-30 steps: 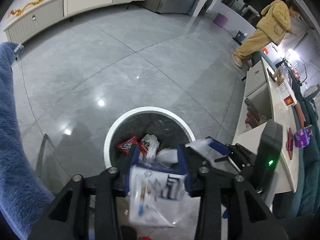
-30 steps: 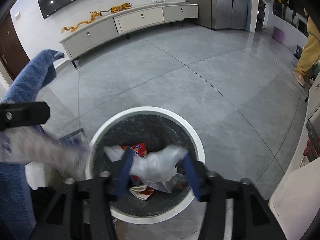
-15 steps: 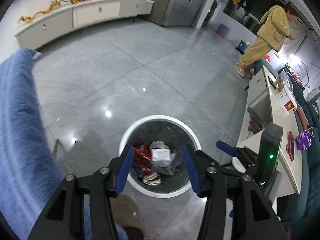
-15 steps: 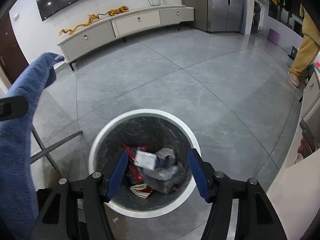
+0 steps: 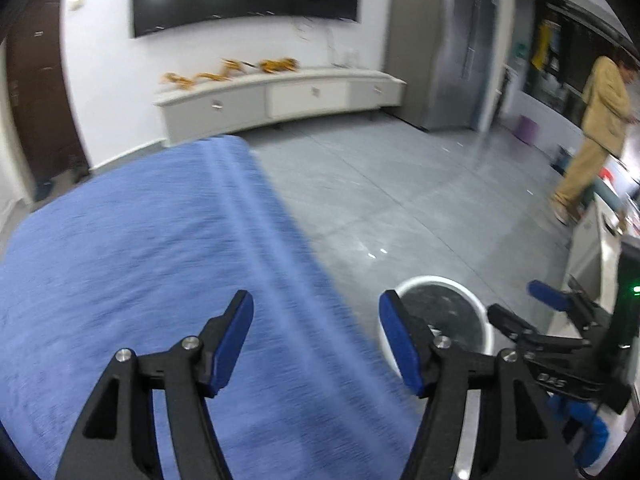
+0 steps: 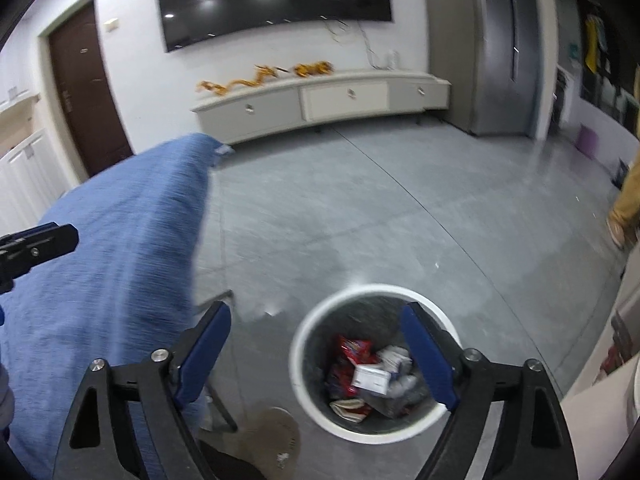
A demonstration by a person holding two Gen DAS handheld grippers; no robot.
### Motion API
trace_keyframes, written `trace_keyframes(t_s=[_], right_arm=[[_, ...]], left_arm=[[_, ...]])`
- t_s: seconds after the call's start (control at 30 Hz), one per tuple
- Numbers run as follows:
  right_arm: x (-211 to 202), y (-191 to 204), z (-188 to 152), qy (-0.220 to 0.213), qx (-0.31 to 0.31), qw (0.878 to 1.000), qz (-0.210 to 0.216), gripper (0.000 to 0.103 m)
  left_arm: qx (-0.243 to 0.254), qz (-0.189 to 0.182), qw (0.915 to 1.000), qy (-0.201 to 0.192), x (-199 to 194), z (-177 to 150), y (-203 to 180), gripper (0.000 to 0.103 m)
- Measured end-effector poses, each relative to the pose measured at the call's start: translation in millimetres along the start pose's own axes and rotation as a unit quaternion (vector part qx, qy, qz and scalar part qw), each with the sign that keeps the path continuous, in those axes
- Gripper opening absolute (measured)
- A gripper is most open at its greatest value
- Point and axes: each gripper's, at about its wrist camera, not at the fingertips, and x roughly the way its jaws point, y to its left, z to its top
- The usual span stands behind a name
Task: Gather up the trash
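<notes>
A round white-rimmed trash bin stands on the grey floor. Inside it lie red snack wrappers, a white carton and crumpled plastic. My right gripper is open and empty, raised above the bin. My left gripper is open and empty over a blue cloth; the bin lies to its right, partly behind the right jaw. The right gripper also shows in the left wrist view.
The blue cloth covers a raised surface left of the bin. A white TV cabinet lines the far wall under a dark screen. A person in tan clothes stands at the right by a white counter.
Both grippers let go of their trash, which fell into the bin. Both then rose and tilted up, the left one swinging left over the blue cloth.
</notes>
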Motion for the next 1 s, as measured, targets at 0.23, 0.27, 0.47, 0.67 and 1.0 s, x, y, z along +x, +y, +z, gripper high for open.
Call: trace_keyframes(t_s=[0.23, 0.27, 0.47, 0.67, 1.0], right_arm=[[-20.8, 65.4, 16.8, -0.033, -0.056, 0.997, 0.036, 0.102], [-23.2, 74.3, 19.2, -0.036, -0.065, 0.996, 0.040, 0.103], [-35.6, 109.6, 28.1, -0.062, -0.093, 0.992, 0.053, 0.103], [-40.9, 125.3, 29.0, -0.080, -0.097, 0.991, 0.051, 0.103], [-42.9, 131.3, 29.2, -0.090, -0.095, 0.991, 0.032, 0.103]], left_arm=[[-0.028, 0.083, 0.9944, -0.059, -52.6, -13.8, 55.1, 0.065], [-0.030, 0.093, 0.9930, -0.067, -59.9, -15.8, 61.0, 0.065], [-0.051, 0.137, 0.9845, -0.097, -95.5, -28.4, 90.3, 0.071], [-0.077, 0.171, 0.9751, -0.118, -117.2, -38.6, 117.6, 0.081], [-0.098, 0.203, 0.9639, -0.143, -136.3, -50.9, 133.2, 0.100]])
